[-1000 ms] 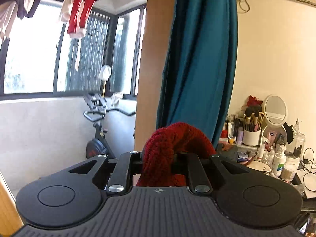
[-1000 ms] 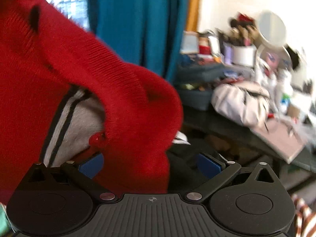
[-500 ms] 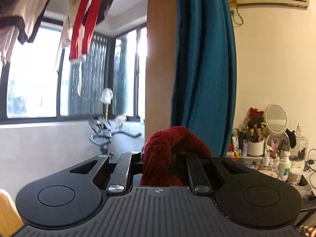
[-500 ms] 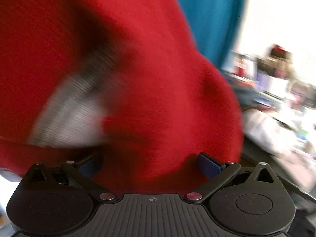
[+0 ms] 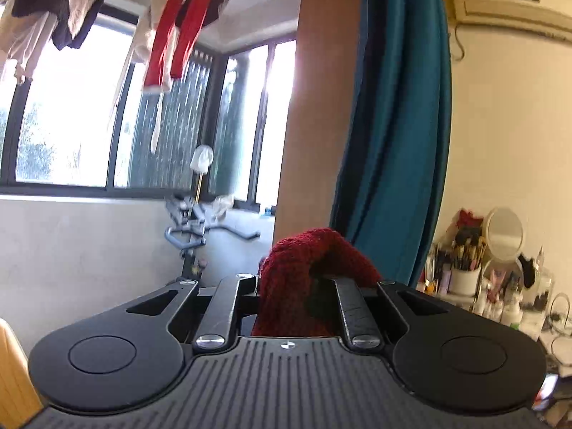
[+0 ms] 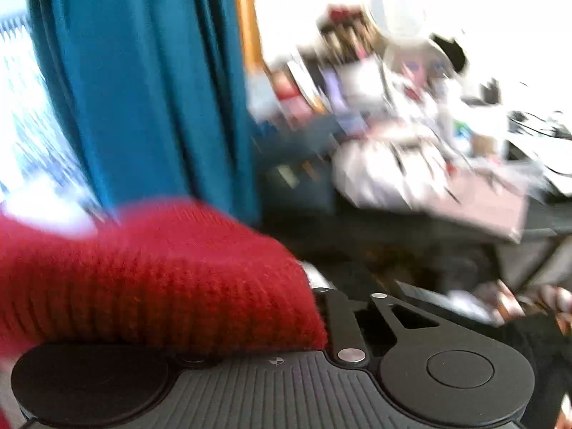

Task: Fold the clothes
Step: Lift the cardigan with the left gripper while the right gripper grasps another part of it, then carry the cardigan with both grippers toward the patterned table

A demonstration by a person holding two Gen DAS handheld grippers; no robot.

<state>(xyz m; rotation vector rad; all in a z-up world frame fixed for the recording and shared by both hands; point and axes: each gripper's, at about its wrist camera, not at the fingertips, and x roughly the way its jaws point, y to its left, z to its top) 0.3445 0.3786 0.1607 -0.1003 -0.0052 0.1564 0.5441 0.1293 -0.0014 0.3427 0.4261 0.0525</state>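
Teal curtain (image 5: 393,107) bkgd; chunky red knit (image 5: 307,279) bunched, pinched in L tongs (image 5: 289,286); R tongs' (image 6: 314,307) state unclear.

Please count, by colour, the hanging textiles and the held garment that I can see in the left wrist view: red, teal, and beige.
Red: 2, the red knit garment in the left gripper and the red hanging garment.
Teal: 1, the teal curtain.
Beige: 1, the beige garment with dark trim; further pale pieces beside it are hard to separate.
Total: 4
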